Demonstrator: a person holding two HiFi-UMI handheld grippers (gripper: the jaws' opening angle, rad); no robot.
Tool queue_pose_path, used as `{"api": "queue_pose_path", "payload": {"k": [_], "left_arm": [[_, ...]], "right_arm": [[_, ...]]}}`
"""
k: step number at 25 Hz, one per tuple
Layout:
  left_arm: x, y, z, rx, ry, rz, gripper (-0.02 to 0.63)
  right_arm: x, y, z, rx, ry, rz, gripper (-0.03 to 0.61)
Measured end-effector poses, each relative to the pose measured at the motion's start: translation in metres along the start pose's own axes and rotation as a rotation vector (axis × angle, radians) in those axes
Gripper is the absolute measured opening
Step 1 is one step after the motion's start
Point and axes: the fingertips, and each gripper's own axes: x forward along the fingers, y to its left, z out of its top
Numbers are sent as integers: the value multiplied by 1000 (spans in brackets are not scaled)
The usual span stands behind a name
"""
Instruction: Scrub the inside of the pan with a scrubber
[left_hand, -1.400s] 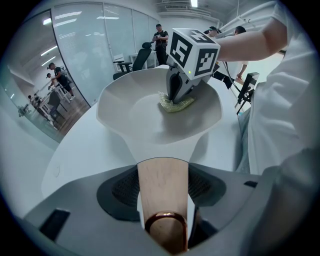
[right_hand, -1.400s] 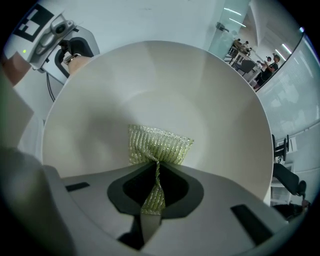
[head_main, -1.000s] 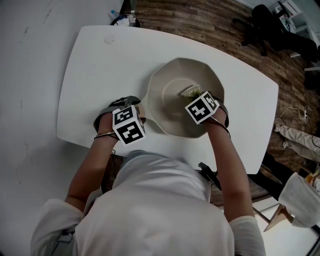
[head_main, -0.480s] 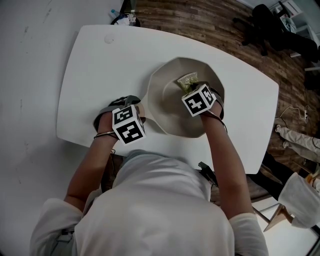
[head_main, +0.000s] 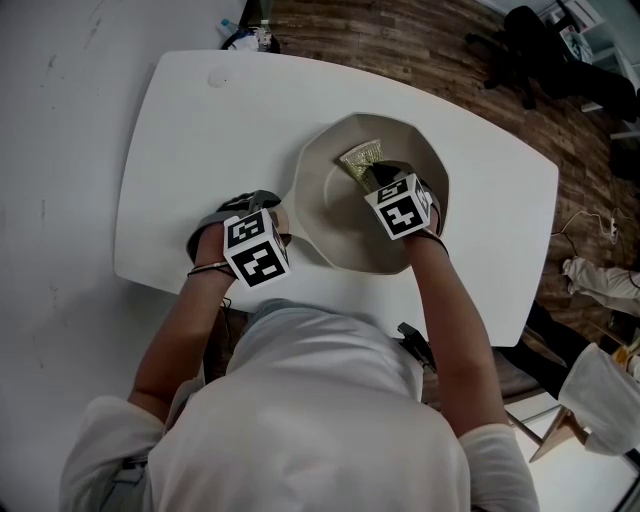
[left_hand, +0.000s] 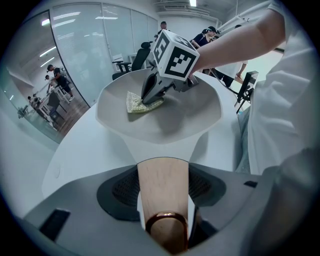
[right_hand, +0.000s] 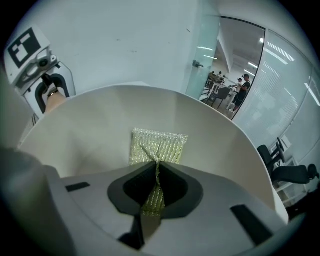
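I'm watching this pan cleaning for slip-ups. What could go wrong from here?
1. The right gripper pinches only a thin fold of the scrubber in its fingers; rubbing on the wall of the pan might tug it loose.
2. Only the left gripper on the handle steadies the pan, which sits near the near edge of the table; a hard push might twist or slide it.

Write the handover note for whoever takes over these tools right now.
Left tool: shut on the light wooden handle of the off-white pan, which sits on the white table.
Right tool: shut on the yellow-green mesh scrubber, which lies against the pan's inside, on the side far from the person.
Done: scrubber is in the pan; no dirt shows, so coverage cannot be told.
Left: work the scrubber over the rest of the inside.
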Motion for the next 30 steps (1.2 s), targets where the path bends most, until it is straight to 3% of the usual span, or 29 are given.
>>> {"api": "queue_pose_path", "payload": {"k": [14, 30], "left_arm": [[1, -1, 0, -12, 5, -21, 262], [2, -1, -2, -11, 13, -24, 262]], "right_arm": [[-6, 52, 2, -109, -46, 140, 37], [-19, 81, -20, -152, 168, 239, 37]]}}
